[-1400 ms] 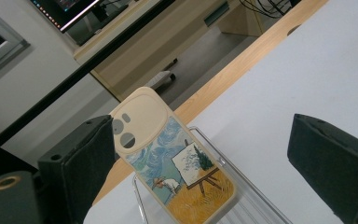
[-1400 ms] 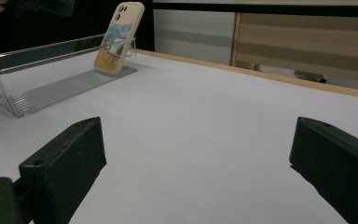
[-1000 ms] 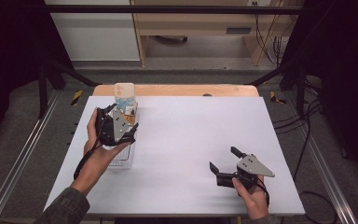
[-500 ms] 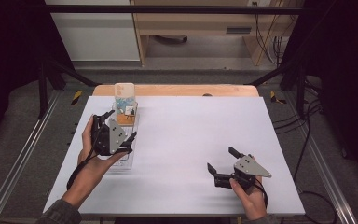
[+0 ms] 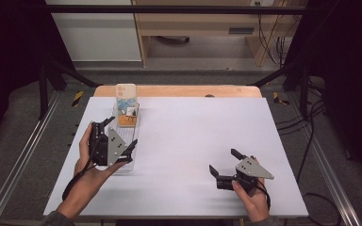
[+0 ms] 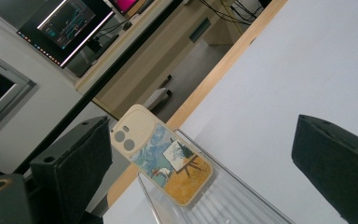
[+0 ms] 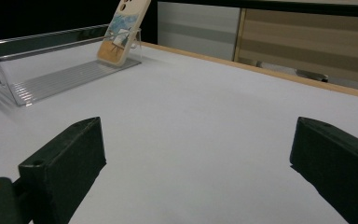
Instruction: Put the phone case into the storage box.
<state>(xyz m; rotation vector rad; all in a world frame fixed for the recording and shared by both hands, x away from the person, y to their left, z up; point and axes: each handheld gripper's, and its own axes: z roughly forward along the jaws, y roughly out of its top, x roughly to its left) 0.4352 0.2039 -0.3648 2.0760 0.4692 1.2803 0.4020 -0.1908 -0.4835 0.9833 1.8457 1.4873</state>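
1. The right gripper [image 5: 222, 168] rests near the front of the table [image 5: 207, 127], jaws wide apart and holding nothing.
2. The left gripper [image 5: 119, 134] hovers over the clear tray [image 7: 51, 70], jaws wide apart too.
3. The phone case [image 6: 161, 154] leans at the tray's far end.
4. Next, I think, the left gripper must reach forward and pinch the case.
5. Nothing blocks the way.

The left gripper [image 5: 120, 136] now sits nearer the person, drawn back from the phone case [image 5: 126, 104] along the clear tray [image 5: 135, 123]. Its jaws stand wide apart, holding nothing.
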